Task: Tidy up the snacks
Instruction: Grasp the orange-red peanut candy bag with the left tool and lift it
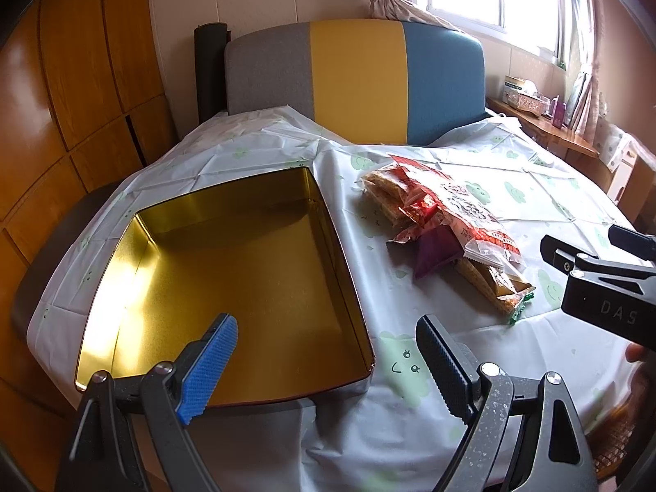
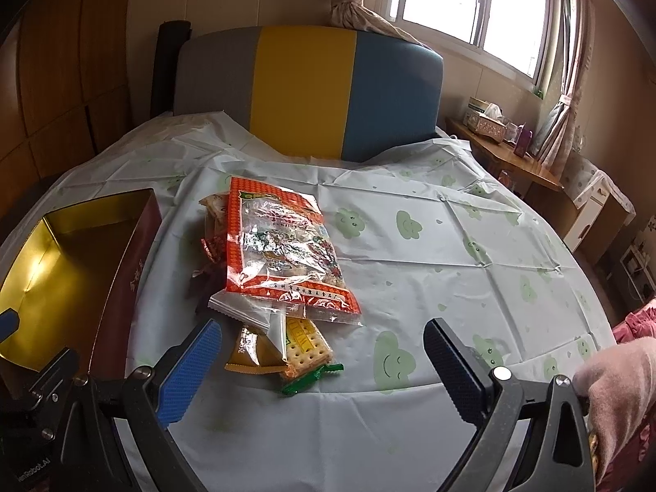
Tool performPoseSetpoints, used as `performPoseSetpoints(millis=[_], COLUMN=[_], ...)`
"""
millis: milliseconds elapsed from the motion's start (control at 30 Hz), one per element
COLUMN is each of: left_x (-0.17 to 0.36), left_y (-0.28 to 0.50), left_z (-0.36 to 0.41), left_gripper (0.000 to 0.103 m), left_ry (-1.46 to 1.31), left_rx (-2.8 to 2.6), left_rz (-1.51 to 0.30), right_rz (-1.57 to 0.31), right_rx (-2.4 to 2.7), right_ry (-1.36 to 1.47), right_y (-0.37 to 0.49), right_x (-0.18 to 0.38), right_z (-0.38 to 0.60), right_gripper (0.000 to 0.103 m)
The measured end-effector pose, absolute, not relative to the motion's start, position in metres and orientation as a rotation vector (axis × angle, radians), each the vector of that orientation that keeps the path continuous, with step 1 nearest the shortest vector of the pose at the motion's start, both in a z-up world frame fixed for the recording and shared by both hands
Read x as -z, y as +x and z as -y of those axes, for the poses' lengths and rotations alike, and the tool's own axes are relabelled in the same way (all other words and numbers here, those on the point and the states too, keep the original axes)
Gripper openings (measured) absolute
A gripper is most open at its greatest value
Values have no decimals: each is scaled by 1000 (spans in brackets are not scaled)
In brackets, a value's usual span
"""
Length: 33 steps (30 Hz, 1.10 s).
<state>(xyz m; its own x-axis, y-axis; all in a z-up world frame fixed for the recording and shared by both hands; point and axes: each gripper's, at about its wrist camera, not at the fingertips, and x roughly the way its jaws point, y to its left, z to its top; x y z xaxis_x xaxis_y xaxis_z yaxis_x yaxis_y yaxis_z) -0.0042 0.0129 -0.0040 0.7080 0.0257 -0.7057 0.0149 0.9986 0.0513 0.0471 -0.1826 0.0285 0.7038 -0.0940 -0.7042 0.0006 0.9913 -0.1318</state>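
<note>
Snacks, one heap, on the table; entries run left to right.

Item: open rectangular tin, gold inside, dark red outside with gold lettering on its wall, nothing in it. It sits on the left part of the round table under the pale plastic cloth printed with green smiling clouds. My left tongs hang over its near right corner, jaws spread wide, nothing between them.

Item: heap of snack packets just right of the tin, not touching it. Topmost is a large clear bag with an orange-red printed border, lying flat. Under its far end, cracker packs; at its left edge, small red-wrapped pieces and a purple packet. At the near end, a mustard-yellow packet and a clear sleeve of square crackers with a green crimped end.

Item: my right tongs, low over the near table edge right by the cracker sleeve, jaws wide apart, holding nothing. My hand in a pale pink glove grips them.

Behind the table: chair back in grey, yellow and blue panels.
</note>
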Motion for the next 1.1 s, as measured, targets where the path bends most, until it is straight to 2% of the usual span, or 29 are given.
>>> performPoseSetpoints(millis=[333, 400, 467, 500, 567, 633, 667, 867, 1100], left_x=[1, 0, -3, -4, -6, -6, -6, -4, 13], left_y=[6, 13, 20, 24, 35, 49, 54, 95, 140], left_z=[-15, -16, -14, -13, -10, -6, -3, 20, 48], left_gripper=[89, 85, 71, 67, 43, 28, 24, 22, 24], left_ry=[21, -1, -4, -12, -42, -81, -102, -182, -235], left_rx=[34, 61, 89, 113, 170, 223, 248, 343, 354], left_rz=[-816, -832, -841, -848, -867, -908, -924, -987, -1047], right_rz=[-820, -847, -873, -882, -895, -925, -933, -1011, -1015], right_rx=[25, 25, 36, 52, 81, 91, 94, 120, 66], right_ry=[-96, -61, -38, -47, -63, -43, -26, 127, 194], right_y=[69, 84, 101, 110, 126, 140, 146, 161, 164], right_x=[-39, -43, -44, -42, -37, -28, -24, 4, 3], right_z=[202, 216, 232, 239, 253, 268, 276, 315, 316], right_gripper=[100, 100, 100, 100, 100, 100, 99, 94, 94])
